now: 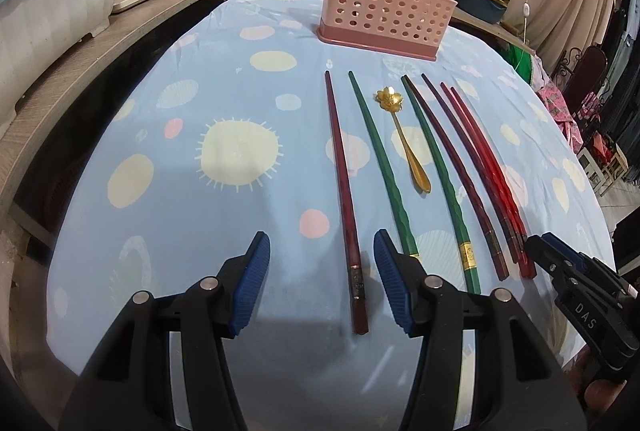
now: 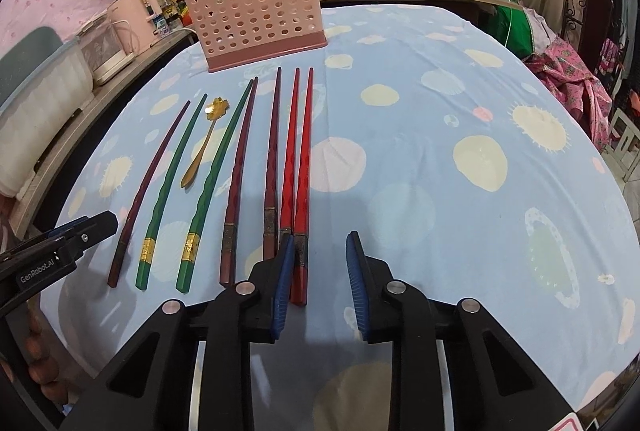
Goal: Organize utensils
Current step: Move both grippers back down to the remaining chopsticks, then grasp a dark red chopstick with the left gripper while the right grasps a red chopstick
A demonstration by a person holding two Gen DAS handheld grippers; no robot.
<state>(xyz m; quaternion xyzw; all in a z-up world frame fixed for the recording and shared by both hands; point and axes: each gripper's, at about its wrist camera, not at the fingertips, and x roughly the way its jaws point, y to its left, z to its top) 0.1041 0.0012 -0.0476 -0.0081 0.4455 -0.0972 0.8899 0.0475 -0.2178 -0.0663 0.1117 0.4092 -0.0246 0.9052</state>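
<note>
One table (image 1: 224,103) under a pale blue cloth with cream and pink spots carried everything. One pink perforated utensil holder (image 1: 384,7) stood upright at the far end, on its darker pink base; nothing could be made out inside it.

Chopsticks, counted: seven, laid roughly parallel, tips toward the holder, in a loose row in front of it.
- Two green chopsticks (image 2: 160,199), each with a gold band near the thick end.
- Two bright red chopsticks (image 2: 302,167), lying side by side and touching or nearly so.
- Three dark maroon chopsticks (image 2: 272,155), perhaps not all one shade; the light was poor for telling.

One small gold spoon (image 1: 408,139) with a flower-shaped bowl lay between the two green sticks, bowl toward the holder.

Left claw (image 1: 322,283): released, jaws well apart, straddling the thick end of the leftmost maroon stick (image 1: 348,215) without the pads touching it.

Right claw (image 2: 318,283): also released, jaws narrower than the left's. The thick end of the outermost red stick lay between its pads, just beside the left-hand one; contact there could not be told.
</note>
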